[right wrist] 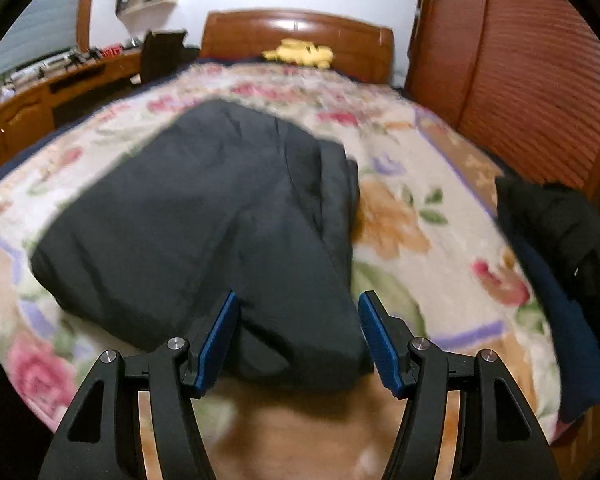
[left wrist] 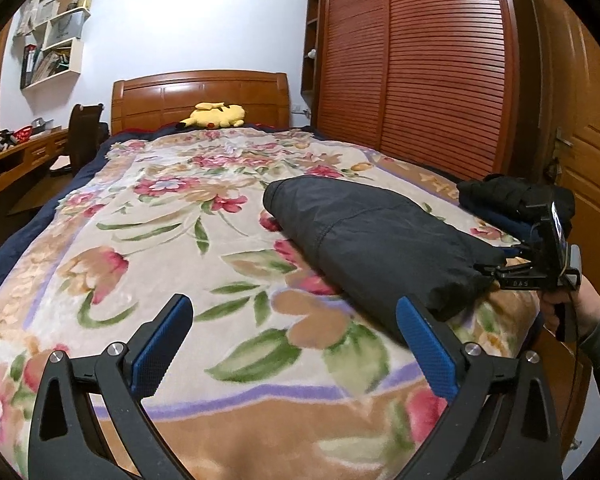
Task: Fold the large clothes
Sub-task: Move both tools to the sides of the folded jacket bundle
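Observation:
A folded black padded garment (left wrist: 372, 236) lies on the floral blanket (left wrist: 172, 216) of the bed, towards its right side; it also fills the middle of the right wrist view (right wrist: 204, 216). My left gripper (left wrist: 294, 332) is open and empty, low over the blanket just left of the garment's near end. My right gripper (right wrist: 298, 336) is open, its blue pads on either side of the garment's near end; I cannot tell if they touch it. In the left wrist view the right gripper (left wrist: 496, 270) sits at the garment's right end.
A pile of dark folded clothes (left wrist: 512, 200) lies at the bed's right edge, also in the right wrist view (right wrist: 560, 240). A yellow plush toy (left wrist: 216, 116) rests by the wooden headboard. A slatted wardrobe (left wrist: 420, 72) stands right, a desk (left wrist: 16, 160) left.

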